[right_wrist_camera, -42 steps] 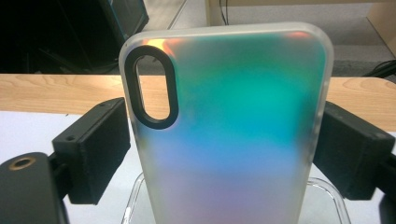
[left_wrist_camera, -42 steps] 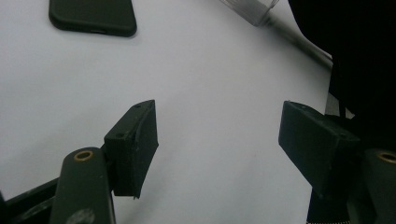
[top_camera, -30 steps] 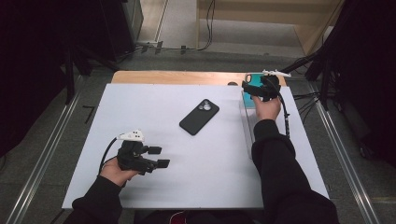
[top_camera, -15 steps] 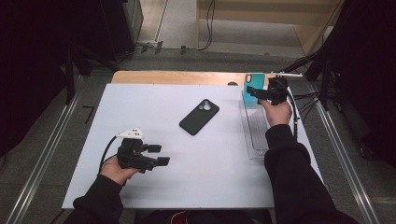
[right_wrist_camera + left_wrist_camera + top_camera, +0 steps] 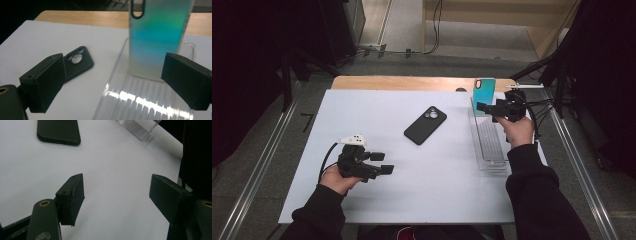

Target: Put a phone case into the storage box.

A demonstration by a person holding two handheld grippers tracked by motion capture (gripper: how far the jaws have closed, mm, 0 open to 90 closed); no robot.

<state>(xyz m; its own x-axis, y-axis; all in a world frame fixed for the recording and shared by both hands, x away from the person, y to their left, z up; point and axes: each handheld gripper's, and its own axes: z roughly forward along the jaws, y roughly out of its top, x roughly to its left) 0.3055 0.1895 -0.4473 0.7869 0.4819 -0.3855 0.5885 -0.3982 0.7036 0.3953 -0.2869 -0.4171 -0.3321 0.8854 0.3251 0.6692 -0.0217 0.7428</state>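
A phone (image 5: 425,125) lies mid-desk (image 5: 362,105). Right of it, a rack (image 5: 488,145) runs along the desk's right edge, with a case (image 5: 484,95) standing upright at its far end.

black phone case (image 5: 425,125) | mid-table (camera cutouts up) | white table (image 5: 362,110)

teal phone case (image 5: 484,95) upright in clear rack (image 5: 490,147) (ribbed)

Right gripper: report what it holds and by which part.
Nothing. The right gripper has open jaws, just narrowing slightly, with no pad on the teal phone case, which stands upright in the clear rack.
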